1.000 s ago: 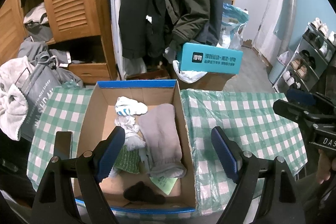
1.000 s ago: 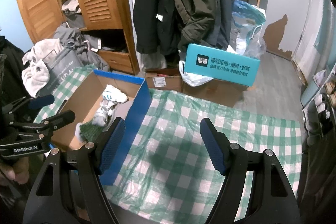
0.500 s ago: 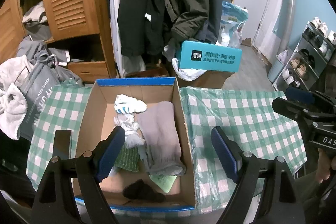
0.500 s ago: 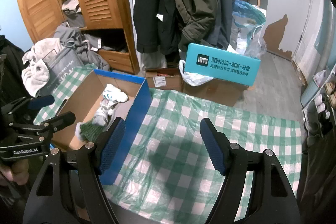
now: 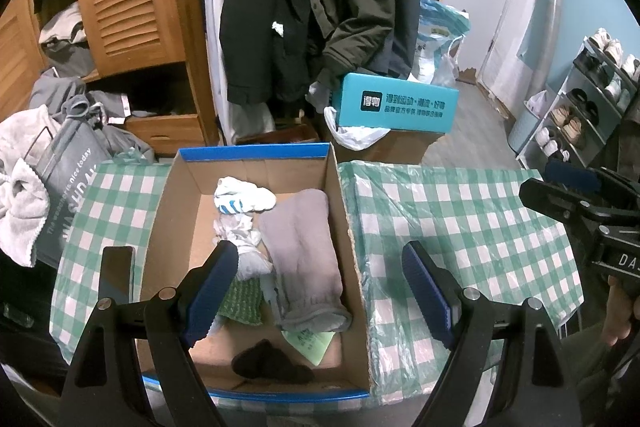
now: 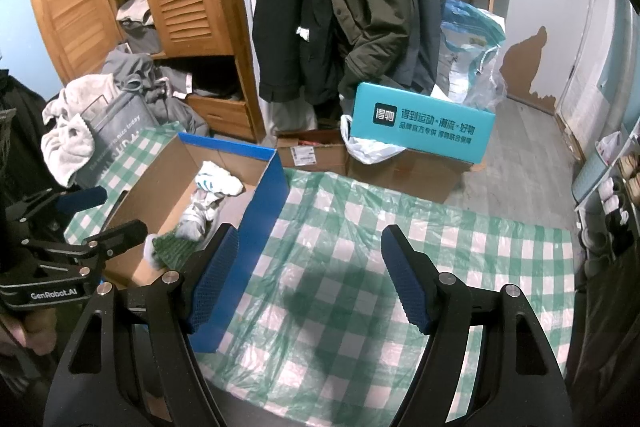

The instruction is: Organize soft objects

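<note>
Inside one cardboard box [image 5: 340, 227], five soft items; both tongs, left [image 5: 320, 291] and right [image 6: 310, 279], released, empty.

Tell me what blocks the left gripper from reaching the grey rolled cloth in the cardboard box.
Nothing visible does. The left gripper hangs open above the open-topped cardboard box, and the grey rolled cloth lies uncovered on top, between a white crumpled sock and the box's right wall. No lid or other item lies over it.

Grey towel [image 5: 304, 251], socks [image 5: 244, 197], green cloth [image 5: 240, 303] — piled inside cardboard box [image 5: 256, 169].
</note>
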Demonstrator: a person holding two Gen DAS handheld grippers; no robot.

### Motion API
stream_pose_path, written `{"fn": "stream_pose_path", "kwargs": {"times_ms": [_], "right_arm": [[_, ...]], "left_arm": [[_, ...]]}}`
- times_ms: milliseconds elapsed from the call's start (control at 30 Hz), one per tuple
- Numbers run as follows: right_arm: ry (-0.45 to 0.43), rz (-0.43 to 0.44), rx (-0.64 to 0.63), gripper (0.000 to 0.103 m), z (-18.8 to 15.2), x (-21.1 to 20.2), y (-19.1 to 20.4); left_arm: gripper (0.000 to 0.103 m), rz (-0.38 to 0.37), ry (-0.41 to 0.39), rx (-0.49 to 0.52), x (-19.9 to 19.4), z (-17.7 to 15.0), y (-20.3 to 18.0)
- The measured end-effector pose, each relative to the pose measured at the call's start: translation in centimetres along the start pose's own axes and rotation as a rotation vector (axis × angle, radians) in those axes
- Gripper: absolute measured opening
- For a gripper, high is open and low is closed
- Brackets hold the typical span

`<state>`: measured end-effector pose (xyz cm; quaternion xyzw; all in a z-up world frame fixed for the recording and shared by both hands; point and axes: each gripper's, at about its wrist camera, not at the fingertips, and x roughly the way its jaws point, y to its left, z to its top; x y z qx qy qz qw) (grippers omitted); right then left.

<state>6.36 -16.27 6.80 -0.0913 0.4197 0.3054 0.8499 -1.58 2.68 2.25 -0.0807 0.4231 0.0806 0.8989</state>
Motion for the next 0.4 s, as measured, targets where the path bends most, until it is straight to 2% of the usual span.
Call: {"fn": "stream_pose_path", "kwargs": {"times_ms": [400], "right_arm": [[0.003,0.001,0.001,0.074,0.01,0.02,0.01]], "left_arm": [[0.085,-0.006,0.004,0.006,0.11,-0.27,-0.34]]}}
